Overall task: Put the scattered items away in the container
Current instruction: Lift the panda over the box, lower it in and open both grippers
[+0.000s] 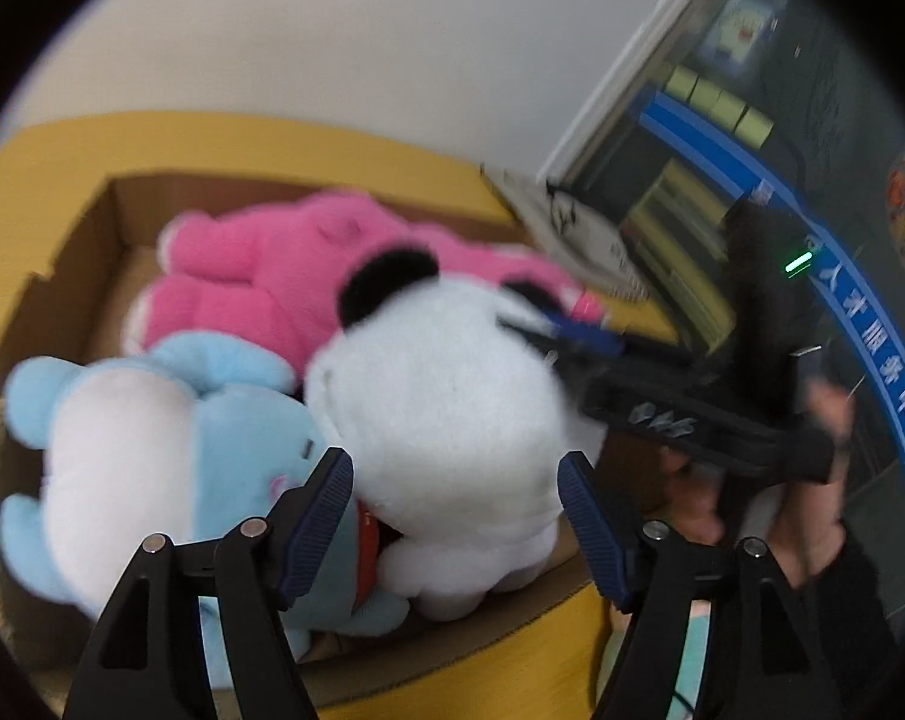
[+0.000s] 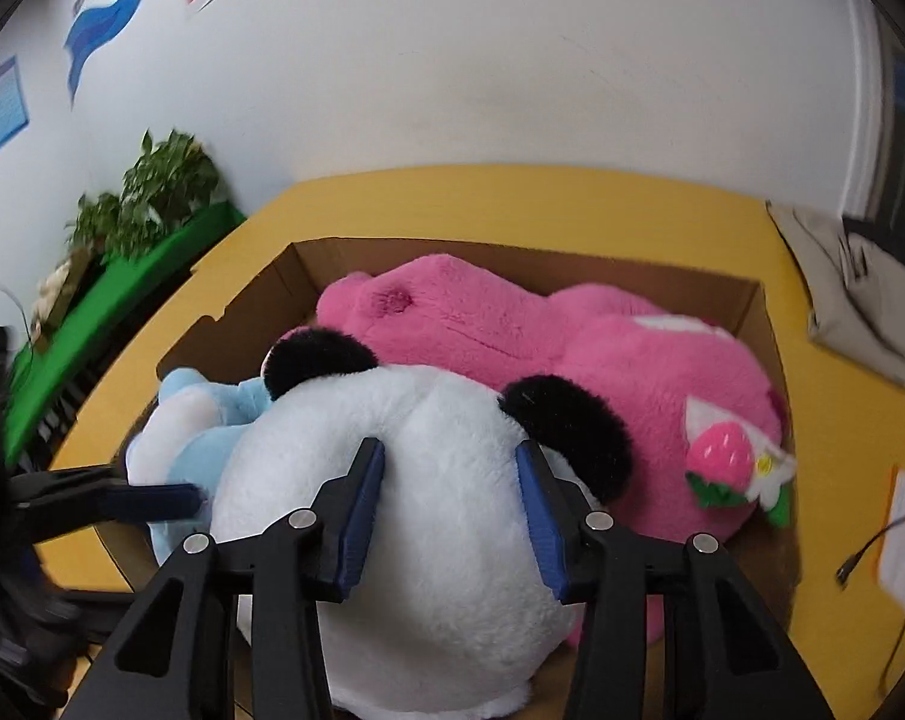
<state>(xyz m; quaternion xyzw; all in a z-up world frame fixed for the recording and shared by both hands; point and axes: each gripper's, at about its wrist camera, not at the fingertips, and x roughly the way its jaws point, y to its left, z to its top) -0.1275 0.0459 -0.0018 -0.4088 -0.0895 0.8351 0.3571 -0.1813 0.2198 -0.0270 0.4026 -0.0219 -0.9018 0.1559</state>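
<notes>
**The panda sits between both grippers, at the near edge of the box**

The panda plush (image 2: 404, 516) lies in the near part of the cardboard box (image 2: 680, 285), which stands on the yellow table (image 2: 512, 198). Its white body leans over the near wall. The pink plush (image 2: 572, 348) fills the far side of the box, and the blue plush (image 1: 170, 438) lies at the left, touching the panda.

The right gripper (image 2: 452, 498) is directly behind the panda's head. Its blue pads sink into the white fur just below the two black ears, so it is pinching a fold of the head. The left gripper (image 1: 455, 516) comes from the left side. Its jaws stand apart around the panda's lower body, and I cannot see that its pads press on it.

The panda's long axis seems to run from near to far. I judge that the right hand is the one that controls it, so pushing it deeper, toward the far wall, depends on that grip.
</notes>
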